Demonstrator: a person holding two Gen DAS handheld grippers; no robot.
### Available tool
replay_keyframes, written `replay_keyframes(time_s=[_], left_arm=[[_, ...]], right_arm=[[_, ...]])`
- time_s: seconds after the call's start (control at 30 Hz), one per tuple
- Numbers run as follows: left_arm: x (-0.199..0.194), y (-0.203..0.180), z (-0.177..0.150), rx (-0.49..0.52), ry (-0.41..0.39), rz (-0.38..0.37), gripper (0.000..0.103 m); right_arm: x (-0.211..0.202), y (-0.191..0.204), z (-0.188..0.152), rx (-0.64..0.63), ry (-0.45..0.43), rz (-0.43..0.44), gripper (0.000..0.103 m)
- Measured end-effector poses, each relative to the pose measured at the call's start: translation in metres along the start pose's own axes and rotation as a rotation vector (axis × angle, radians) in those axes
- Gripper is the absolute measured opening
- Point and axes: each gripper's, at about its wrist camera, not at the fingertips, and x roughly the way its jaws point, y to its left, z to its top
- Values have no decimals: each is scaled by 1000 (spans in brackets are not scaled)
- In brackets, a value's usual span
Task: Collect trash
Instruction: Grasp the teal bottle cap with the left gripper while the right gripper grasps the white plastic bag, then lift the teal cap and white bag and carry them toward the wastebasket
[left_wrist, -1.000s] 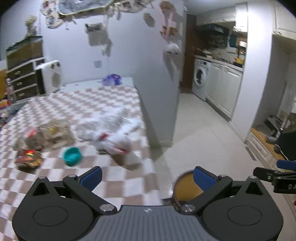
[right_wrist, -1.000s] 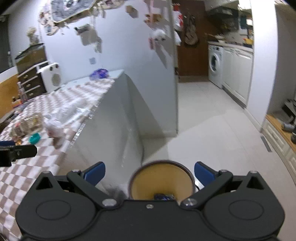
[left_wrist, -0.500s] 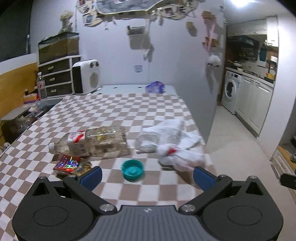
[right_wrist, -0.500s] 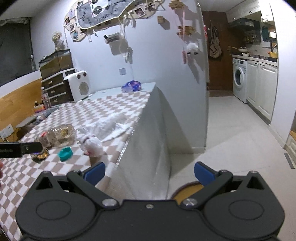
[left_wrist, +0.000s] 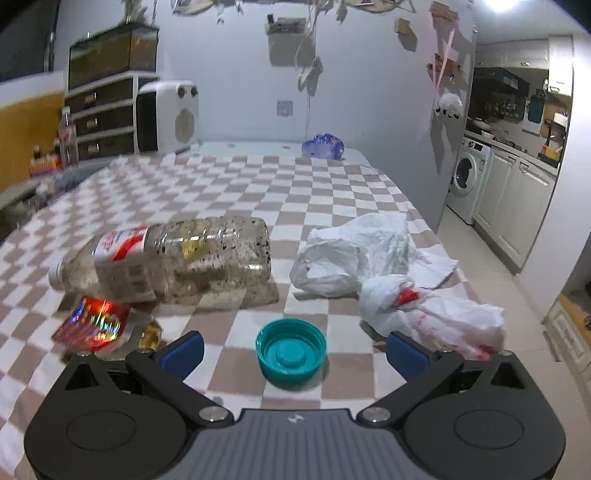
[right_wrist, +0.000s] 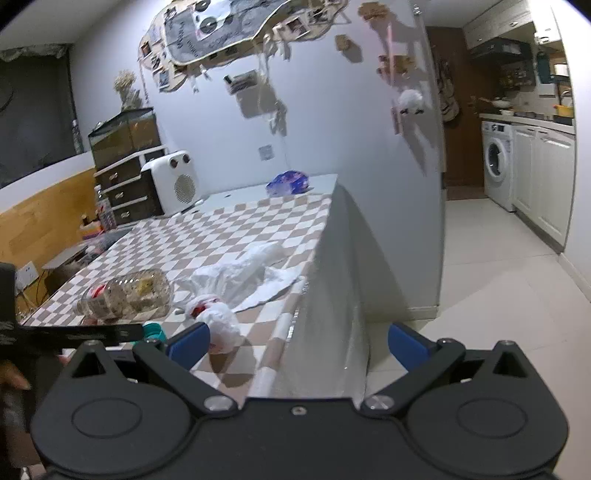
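Trash lies on the checkered table (left_wrist: 236, 184): a teal bottle cap (left_wrist: 291, 352), a dirty clear plastic bottle (left_wrist: 173, 260) on its side, a shiny red wrapper (left_wrist: 92, 325) and crumpled white plastic bags (left_wrist: 376, 266). My left gripper (left_wrist: 293, 350) is open, its blue fingertips on either side of the cap, just in front of it. My right gripper (right_wrist: 297, 343) is open and empty, held past the table's right edge; the bags (right_wrist: 236, 284), bottle (right_wrist: 129, 291) and cap (right_wrist: 153, 330) show to its left.
A white heater (left_wrist: 166, 116), a drawer unit (left_wrist: 99, 114) and a purple bag (left_wrist: 323, 146) stand at the table's far end. The table's right edge drops to a tiled floor (right_wrist: 498, 280). A washing machine (right_wrist: 496, 158) and white cabinets line the far right.
Both grippers have swung left from the floor and the yellow bin toward the table. The left gripper has closed in on the teal cap. The bin has left both views.
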Motion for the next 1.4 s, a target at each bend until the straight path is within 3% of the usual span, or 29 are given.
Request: replay_keyframes(time_s=[0.2,0.33,0.6,0.67,0.77,0.87,1.03,1.2,1.4], left_arm=[[17,1,-11,19,-14,-1,101],[26,13,-14,-51,13,-39,84],[23,19,-14,-93,1,-78,74],[22,16,-15,-79,0,-86,66],[22,7,-15,-29,1,-88,60],[22,1,-15,1,5,-77,51],[20,-1,-15,20,0,-70,50],[16,-8,-17,61,-11,-66,50],[-2,-17,-24,72,-13,-63,50]], right_arm=[[24,13,1,-2,-11,28,101],[45,23,3,-7,-7,58,93],[94,45,5,-30,46,124,88],[106,51,4,-37,70,129,86],[120,59,1,-51,117,130,75],[129,65,-1,-73,161,144,56],[129,70,-6,-121,196,160,38],[122,74,-12,-169,223,150,29],[108,65,-15,-136,206,151,25]])
